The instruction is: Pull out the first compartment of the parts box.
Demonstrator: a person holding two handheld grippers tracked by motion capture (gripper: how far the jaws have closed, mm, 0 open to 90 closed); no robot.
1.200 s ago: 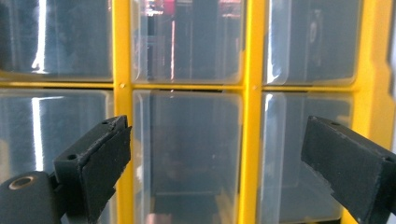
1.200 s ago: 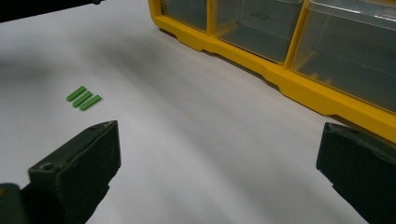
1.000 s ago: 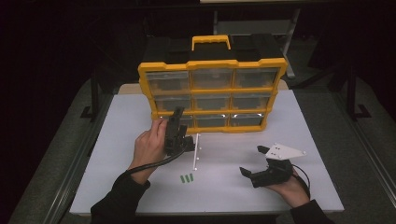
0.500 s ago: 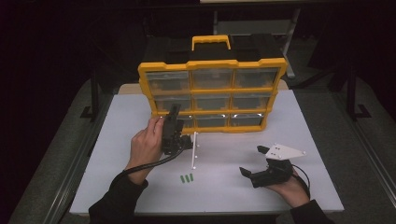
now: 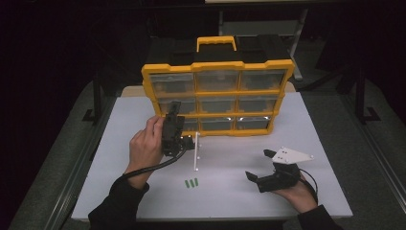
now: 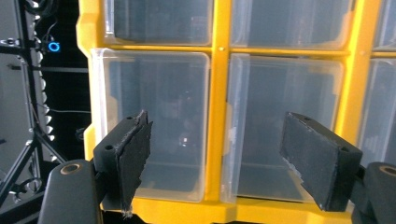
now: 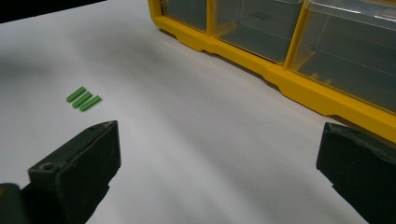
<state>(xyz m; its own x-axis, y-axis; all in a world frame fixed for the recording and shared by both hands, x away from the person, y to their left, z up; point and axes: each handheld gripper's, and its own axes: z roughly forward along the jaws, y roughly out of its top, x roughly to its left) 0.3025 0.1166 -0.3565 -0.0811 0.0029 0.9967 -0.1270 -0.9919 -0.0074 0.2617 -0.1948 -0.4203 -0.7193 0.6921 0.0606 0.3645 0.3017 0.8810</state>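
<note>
At the left of the white counter (image 5: 119, 124), the left hand-held gripper (image 5: 173, 115) is held up against the lower left drawers of the yellow organizer case (image 5: 218, 67), which stands upright near the counter's far edge. Its jaws have just been closing a little, yet they stand apart with nothing pressed between the pads; in the left gripper view they frame a clear drawer (image 6: 154, 116) and the yellow divider beside it, very close in front. Compared with a second ago, the left hand (image 5: 143, 148) sits slightly nearer the case front.

Just right of that hand, a thin white rod (image 5: 196, 152) lies on the counter, running from the case's foot toward the person. Below it, three small green pieces (image 5: 191, 182) lie side by side, well apart from both grippers.

Farther right, the right hand-held gripper (image 5: 261, 167) rests low near the counter's near edge, jaws wide open and empty, unchanged from the earlier frames. The right gripper view shows bare counter between its jaws and the case's bottom row.

No readable writing or brand shows on any of these things.
</note>
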